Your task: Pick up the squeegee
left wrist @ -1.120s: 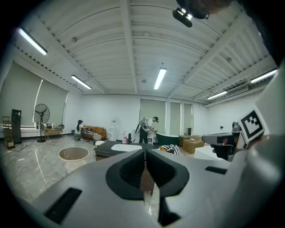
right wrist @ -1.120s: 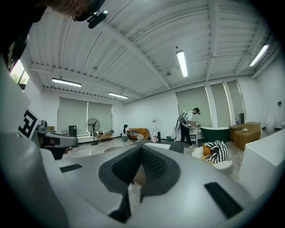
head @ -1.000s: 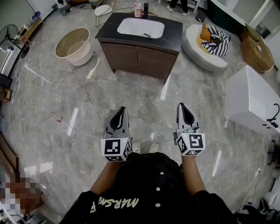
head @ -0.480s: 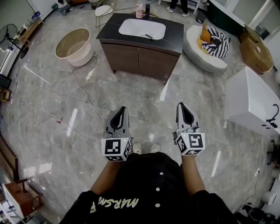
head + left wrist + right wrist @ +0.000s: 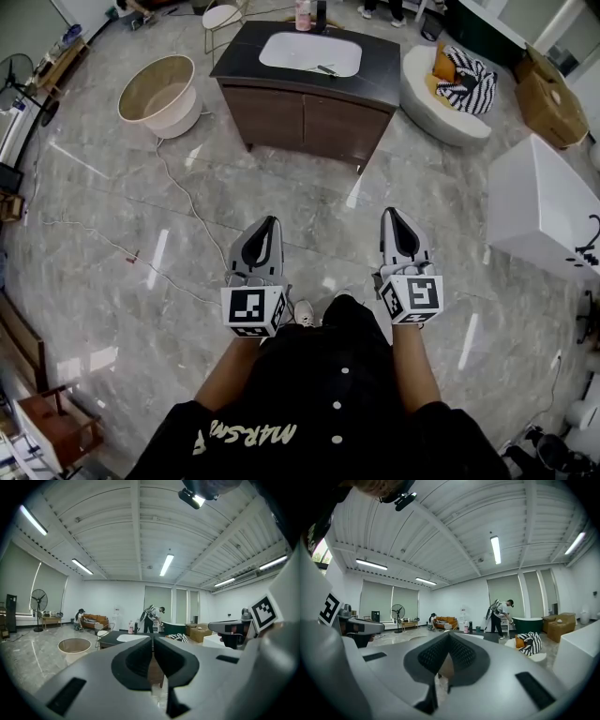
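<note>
Tub: a round beige tub (image 5: pixel 159 94) stands on the floor at my 11 o'clock, near the vanity's 9 o'clock side.
Cable: a thin cable (image 5: pixel 183 211) runs from the tub across the marble floor (image 5: pixel 112 178) towards my 9 o'clock.
Left gripper: I hold the left gripper (image 5: pixel 272 221) out in front of me, pointing at 12 o'clock. Its fingers are pressed together with nothing between them (image 5: pixel 153 637).
Vanity: the dark-topped vanity (image 5: pixel 305 117) with its white basin (image 5: pixel 309 53) is at my 12 o'clock, well apart from both grippers.
Squeegee: I take the small dark tool on the countertop at the basin's 3 o'clock rim for the squeegee (image 5: pixel 325 68). It is too small to make out more.
Right gripper: the right gripper (image 5: pixel 389 212) is beside the left one and also points at 12 o'clock. Its fingers are pressed together and hold nothing (image 5: pixel 449 634).
Seat: a round white seat (image 5: pixel 441 117) with a striped cushion (image 5: pixel 466 75) is at my 1 o'clock.
Cabinet: a white cabinet (image 5: pixel 544 211) stands at my 3 o'clock.
</note>
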`<state>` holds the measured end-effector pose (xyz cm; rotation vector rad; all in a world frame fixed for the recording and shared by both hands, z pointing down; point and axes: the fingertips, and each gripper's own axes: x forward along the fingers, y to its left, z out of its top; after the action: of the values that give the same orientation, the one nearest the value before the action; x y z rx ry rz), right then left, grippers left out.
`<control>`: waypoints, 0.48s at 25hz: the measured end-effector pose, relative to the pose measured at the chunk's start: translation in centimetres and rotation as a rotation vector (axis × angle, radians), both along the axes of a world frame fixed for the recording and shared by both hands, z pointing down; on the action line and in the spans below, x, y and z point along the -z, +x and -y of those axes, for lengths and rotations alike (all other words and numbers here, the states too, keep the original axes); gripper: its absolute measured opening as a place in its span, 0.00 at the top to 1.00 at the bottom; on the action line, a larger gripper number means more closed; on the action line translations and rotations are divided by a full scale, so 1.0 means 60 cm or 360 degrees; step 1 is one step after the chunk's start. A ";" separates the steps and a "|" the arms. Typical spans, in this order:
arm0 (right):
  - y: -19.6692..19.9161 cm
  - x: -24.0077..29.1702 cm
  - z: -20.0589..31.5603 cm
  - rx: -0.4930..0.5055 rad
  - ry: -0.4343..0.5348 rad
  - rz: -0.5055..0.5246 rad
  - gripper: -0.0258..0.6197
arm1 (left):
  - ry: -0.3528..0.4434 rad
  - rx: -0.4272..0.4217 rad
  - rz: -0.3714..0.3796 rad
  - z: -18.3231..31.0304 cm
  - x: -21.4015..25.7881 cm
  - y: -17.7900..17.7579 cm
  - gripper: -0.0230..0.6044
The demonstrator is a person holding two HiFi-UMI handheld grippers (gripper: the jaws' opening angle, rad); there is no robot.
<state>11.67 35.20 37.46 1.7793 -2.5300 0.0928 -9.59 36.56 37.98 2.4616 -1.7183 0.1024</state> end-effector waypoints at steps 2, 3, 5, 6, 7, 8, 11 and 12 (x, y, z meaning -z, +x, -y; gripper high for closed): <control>-0.009 -0.003 0.008 -0.0001 -0.0004 0.0005 0.96 | 0.0001 -0.0009 -0.0001 0.009 0.000 -0.004 0.93; -0.012 -0.006 0.012 0.0001 -0.0006 0.0006 0.96 | 0.0004 -0.0011 -0.0002 0.014 -0.001 -0.006 0.93; -0.016 -0.012 0.025 0.0004 -0.0009 0.0005 0.96 | 0.0012 -0.0012 0.0000 0.027 -0.003 -0.008 0.93; -0.017 -0.014 0.033 0.0005 -0.0009 0.0004 0.96 | 0.0016 -0.0012 0.0002 0.035 -0.004 -0.008 0.93; -0.018 -0.015 0.043 0.0004 -0.0008 0.0005 0.96 | 0.0018 -0.0012 0.0005 0.045 -0.003 -0.008 0.93; -0.018 -0.015 0.053 0.0004 -0.0006 0.0007 0.96 | 0.0020 -0.0012 0.0006 0.054 -0.003 -0.008 0.93; -0.018 -0.017 0.090 0.0009 -0.0002 0.0013 0.96 | 0.0021 -0.0007 0.0013 0.087 -0.005 -0.009 0.93; -0.017 -0.018 0.104 0.0010 -0.0002 0.0016 0.96 | 0.0019 -0.0003 0.0016 0.100 -0.007 -0.010 0.93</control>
<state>10.66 28.95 38.56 1.7750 -2.5414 0.1032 -10.17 30.59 38.43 2.4758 -1.7255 0.1052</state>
